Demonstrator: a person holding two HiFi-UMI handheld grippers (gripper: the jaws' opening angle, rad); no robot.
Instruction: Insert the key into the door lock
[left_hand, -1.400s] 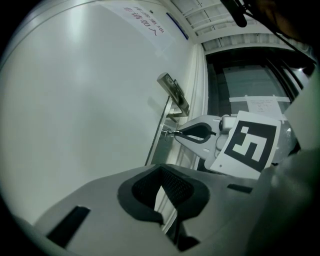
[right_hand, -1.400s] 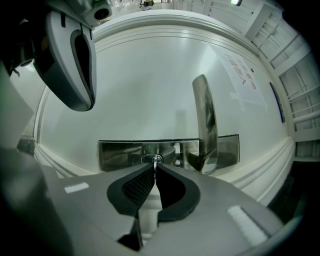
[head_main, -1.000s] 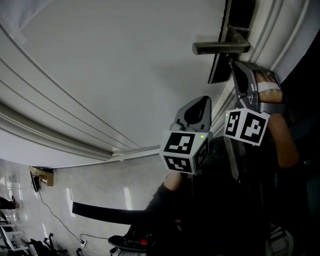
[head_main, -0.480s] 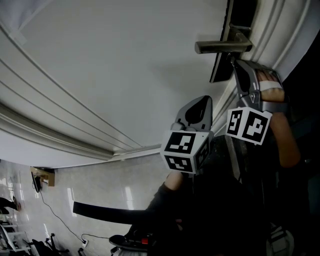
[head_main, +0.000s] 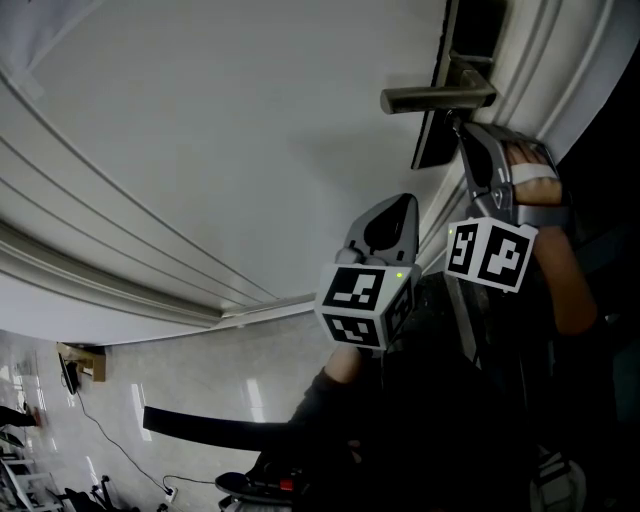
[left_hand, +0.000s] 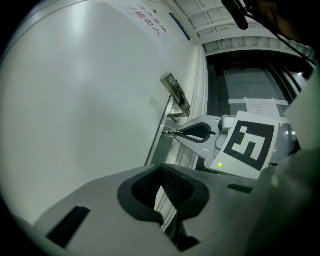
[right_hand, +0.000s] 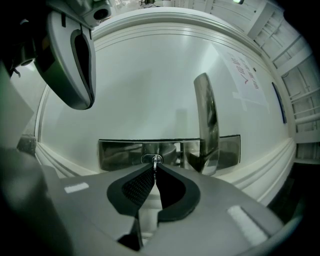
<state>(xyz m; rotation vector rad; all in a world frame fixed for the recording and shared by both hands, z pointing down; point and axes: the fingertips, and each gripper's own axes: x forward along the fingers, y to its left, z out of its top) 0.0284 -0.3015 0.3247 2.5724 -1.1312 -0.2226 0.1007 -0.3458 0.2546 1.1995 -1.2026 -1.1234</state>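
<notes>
Bare white panelled door (head_main: 200, 150) at left, grey left gripper (head_main: 400, 205) clenched empty, clear of it, grey right gripper (head_main: 462, 128) grasping small metal key (right_hand: 155, 161), tip at steel lock plate (right_hand: 120, 152) under silver lever handle (head_main: 437, 97), tight by door edge.

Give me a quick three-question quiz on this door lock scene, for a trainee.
1. True or false: the left gripper touches the handle.
2. What does the right gripper hold? A. key B. handle C. nothing
3. Fill in: the key's tip sits at the ___ in the lock plate.

Key: 1 false, it hangs apart from the handle; 2 A; 3 keyhole.
</notes>
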